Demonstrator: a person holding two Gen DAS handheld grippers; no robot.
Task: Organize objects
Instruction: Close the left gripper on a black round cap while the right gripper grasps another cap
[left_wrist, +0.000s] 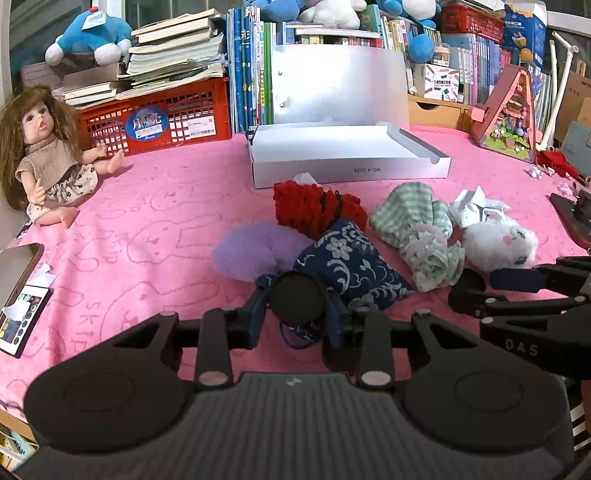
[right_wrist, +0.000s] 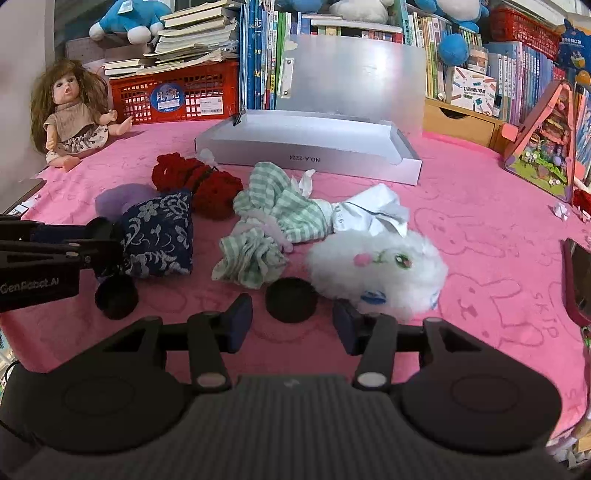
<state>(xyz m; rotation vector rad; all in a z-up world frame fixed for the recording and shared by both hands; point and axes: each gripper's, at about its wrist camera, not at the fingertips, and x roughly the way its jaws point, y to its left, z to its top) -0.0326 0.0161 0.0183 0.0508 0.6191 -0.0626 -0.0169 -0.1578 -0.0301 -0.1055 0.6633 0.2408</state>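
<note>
Left wrist view: my left claw (left_wrist: 297, 306) is clamping a stiff black cap (left_wrist: 297, 300) across its rim; my right claw (right_wrist: 291, 320) is standing apart around another cap (right_wrist: 291, 300), light and rigid.

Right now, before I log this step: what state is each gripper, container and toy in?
left gripper: shut on a black disc.
right gripper: open, with a second black disc between its fingers, pads not touching it.
white box: open, lid standing upright.
wooden drawer: shut.
doll: sitting up.
</note>
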